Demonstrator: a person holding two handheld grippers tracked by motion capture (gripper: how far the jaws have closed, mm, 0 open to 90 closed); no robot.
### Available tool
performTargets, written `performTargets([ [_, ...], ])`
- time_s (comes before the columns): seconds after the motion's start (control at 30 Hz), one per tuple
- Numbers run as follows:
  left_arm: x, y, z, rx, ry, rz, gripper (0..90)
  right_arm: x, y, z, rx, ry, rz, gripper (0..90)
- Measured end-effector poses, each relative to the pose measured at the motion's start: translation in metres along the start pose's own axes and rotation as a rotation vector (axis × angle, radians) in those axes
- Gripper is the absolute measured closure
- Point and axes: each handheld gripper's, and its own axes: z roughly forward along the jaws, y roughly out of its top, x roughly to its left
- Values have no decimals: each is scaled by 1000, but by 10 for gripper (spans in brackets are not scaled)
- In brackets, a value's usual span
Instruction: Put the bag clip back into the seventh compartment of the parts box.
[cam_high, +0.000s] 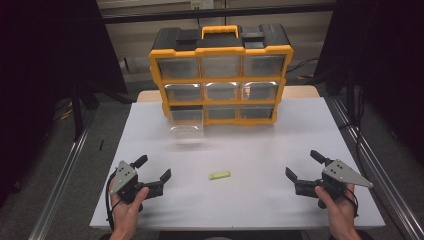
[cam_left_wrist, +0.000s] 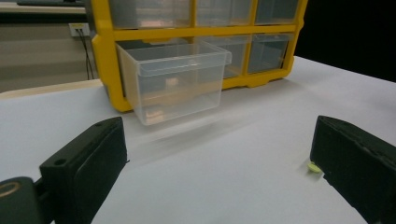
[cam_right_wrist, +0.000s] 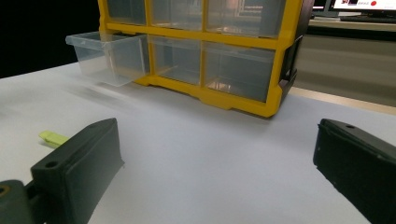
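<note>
A white table (cam_high: 250, 150) carries a yellow-and-black drawer cabinet (cam_high: 221, 75) at its far edge, three rows of three clear drawers under an orange handle. From my remote seat I read this as the opening step of a stowing job: nothing is held, and both tools wait at the near edge.

The cabinet's bottom-left drawer (cam_high: 186, 120) is pulled well forward over the tabletop; in the left gripper view the clear drawer (cam_left_wrist: 175, 81) looks empty, its rim free and its mouth facing up. The other eight drawers sit flush.

My left gripper (cam_high: 152, 172) rests at the near left, its jaws spread wide with bare table between them. My right gripper (cam_high: 305, 165) mirrors it at the near right, jaws likewise spread and holding nothing. Each is gripped by a hand (cam_high: 127, 207) coming in from the bottom edge.

Smallest of all is the yellow-green strip (cam_high: 219, 175), lying flat on the table between the two grippers, a little nearer the left one and well apart from the open drawer. The right gripper view catches one end of it (cam_right_wrist: 52, 137) beside a jaw.

My judgement is that the next move calls for one gripper to come down over the strip, jaws set across its narrow width. Lying so flat, it may slide rather than lift, so a low, square pinch looks needed before carrying it to the drawer.
</note>
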Motion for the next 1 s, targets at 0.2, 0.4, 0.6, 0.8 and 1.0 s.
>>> performTargets([
  [0.2,-4,0,9,22,-33,3,38,-2,-2,0,7,10,9,6],
  [0.4,-10,1,18,38,-72,20,38,0,-3,0,13,23,9,6],
  [0.6,-15,4,19,26,-92,19,49,2,-2,0,14,33,3,5],
  [0.8,-17,9,19,13,-125,5,47,4,-1,0,13,40,-5,4],
  [1.0,-18,15,27,60,-198,-16,77,4,-1,1,16,36,-7,4],
])
